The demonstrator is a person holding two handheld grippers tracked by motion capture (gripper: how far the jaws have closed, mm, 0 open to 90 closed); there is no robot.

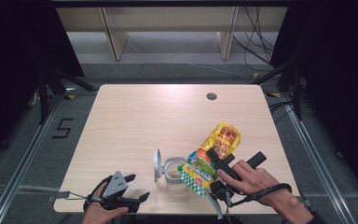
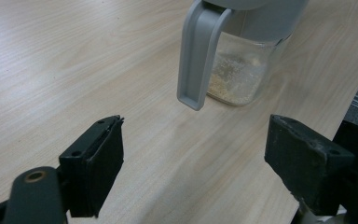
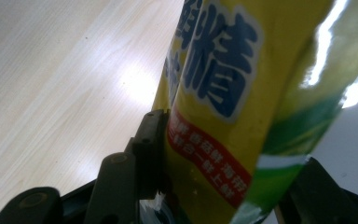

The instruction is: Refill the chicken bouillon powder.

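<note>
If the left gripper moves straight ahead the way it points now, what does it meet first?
Probably the jar: the open left gripper faces bare table, then the jar's hanging grey lid, which seems nearest. Depth is hard to judge.

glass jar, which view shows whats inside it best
The left gripper view: the glass jar sits close ahead, pale granules lying on its bottom, grey lid hanging open. The high view shows it small, partly behind the yellow bag. The right gripper view is taken up by that bag.
</note>
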